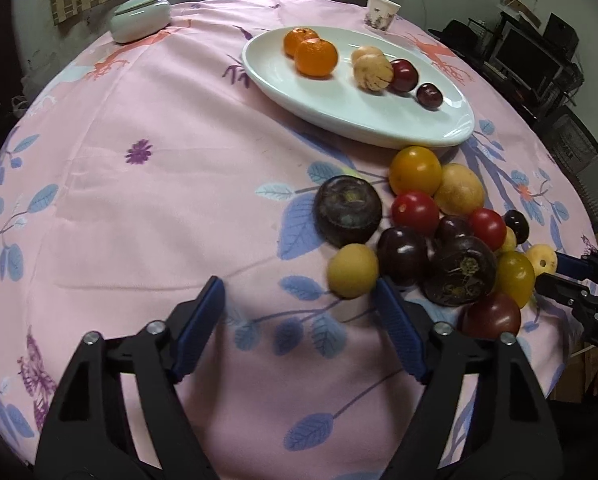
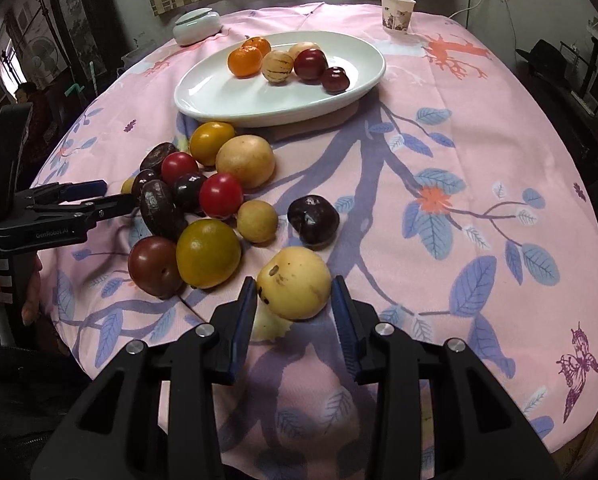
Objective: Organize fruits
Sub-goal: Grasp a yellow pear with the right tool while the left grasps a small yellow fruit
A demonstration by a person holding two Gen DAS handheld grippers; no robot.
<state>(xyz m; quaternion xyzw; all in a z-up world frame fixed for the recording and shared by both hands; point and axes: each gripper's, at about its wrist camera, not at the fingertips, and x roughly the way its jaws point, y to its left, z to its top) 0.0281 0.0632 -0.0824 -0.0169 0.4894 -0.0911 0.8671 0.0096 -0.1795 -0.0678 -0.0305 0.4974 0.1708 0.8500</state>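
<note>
A white oval plate [image 1: 283, 84] [image 2: 219, 96] holds two oranges [image 1: 316, 57], two pale speckled melons [image 1: 372, 73] and two dark red plums [image 1: 429, 95]. A pile of loose fruit lies on the pink cloth in front of it: yellow, red and dark purple ones [image 1: 415, 213] [image 2: 207, 200]. My left gripper [image 1: 299, 304] is open and empty, just left of a small yellow fruit [image 1: 352, 271]. My right gripper [image 2: 294, 300] has its jaws on both sides of a pale yellow fruit [image 2: 295, 282]; whether they grip it I cannot tell. It also shows in the left wrist view [image 1: 555, 270].
A pale green lidded jar [image 1: 141, 18] [image 2: 197, 26] stands at the far left of the round table. A paper cup [image 1: 381, 11] [image 2: 397, 12] stands at the far edge. A dark plum [image 2: 313, 220] lies apart from the pile.
</note>
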